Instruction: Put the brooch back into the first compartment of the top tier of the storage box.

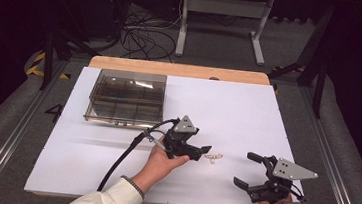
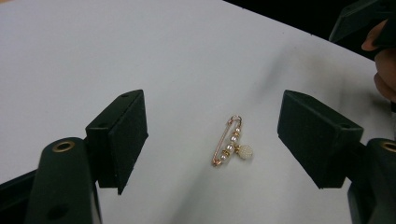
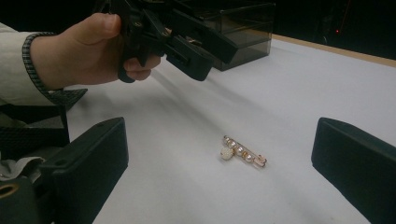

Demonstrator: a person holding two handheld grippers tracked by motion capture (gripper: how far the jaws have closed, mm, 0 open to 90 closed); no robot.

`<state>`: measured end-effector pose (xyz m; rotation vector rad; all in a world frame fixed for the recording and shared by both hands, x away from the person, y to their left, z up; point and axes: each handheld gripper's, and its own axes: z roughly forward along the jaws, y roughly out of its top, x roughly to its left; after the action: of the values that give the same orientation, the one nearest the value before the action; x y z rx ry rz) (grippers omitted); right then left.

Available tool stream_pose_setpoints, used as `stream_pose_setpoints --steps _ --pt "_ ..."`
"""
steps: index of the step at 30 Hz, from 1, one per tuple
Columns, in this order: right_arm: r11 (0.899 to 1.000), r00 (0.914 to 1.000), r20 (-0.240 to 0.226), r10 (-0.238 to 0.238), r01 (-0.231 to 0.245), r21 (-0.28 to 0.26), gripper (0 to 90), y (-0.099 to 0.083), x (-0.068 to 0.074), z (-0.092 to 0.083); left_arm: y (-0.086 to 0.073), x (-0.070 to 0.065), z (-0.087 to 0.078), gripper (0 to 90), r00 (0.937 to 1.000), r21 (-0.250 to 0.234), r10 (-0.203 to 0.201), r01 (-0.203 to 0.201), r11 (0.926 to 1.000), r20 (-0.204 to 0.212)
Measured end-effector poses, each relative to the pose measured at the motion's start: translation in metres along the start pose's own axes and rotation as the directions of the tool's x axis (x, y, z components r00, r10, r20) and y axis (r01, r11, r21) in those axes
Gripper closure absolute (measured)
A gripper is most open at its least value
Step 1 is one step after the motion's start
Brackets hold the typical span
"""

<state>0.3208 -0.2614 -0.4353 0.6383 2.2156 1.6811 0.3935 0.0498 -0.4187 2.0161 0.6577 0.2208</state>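
On the white desk (image 1: 112,166), a gold pin brooch (image 1: 213,156) strung with small pearls lies flat between the two tools, a little near of centre. From the high view it is a pale speck; the left gripper view shows its safety-pin shape and a round beaded pearl drop. The left tool (image 1: 201,152) hovers just left of the brooch, jaws wide and empty. The right tool (image 1: 249,170), well to the right, is spread wide too. A smoky clear plastic compartment box (image 1: 126,98) sits far left.
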Motion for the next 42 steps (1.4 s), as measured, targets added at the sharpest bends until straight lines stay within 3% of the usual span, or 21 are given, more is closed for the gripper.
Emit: stream_pose_setpoints --steps 16,23,28,37,42 --pt "1.000 0.9999 -0.010 0.008 -0.008 -0.003 4.4 0.000 -0.001 0.000 0.001 -0.005 0.032 30.4 0.9998 0.079 0.014 -0.015 0.9967 0.011" --pt "1.000 0.9999 -0.011 0.010 -0.010 -0.006 4.4 -0.001 -0.001 -0.001 -0.003 -0.007 0.034 38.0 0.9971 0.135 0.074 -0.075 0.9880 0.015" --pt "1.000 0.9998 -0.016 0.014 -0.014 -0.007 4.4 -0.001 -0.001 -0.001 -0.004 -0.008 0.036 44.8 0.9950 0.136 0.097 -0.099 0.9857 0.024" --pt "1.000 0.9997 -0.020 0.017 -0.017 -0.004 4.3 -0.001 -0.001 0.000 -0.002 -0.009 0.044 60.6 0.9892 0.192 0.130 -0.141 0.9713 0.067" --pt "1.000 0.9995 -0.023 0.022 -0.022 -0.006 4.4 -0.001 -0.002 -0.001 -0.002 -0.011 0.049 62.0 0.9813 0.229 0.180 -0.191 0.9545 0.068"
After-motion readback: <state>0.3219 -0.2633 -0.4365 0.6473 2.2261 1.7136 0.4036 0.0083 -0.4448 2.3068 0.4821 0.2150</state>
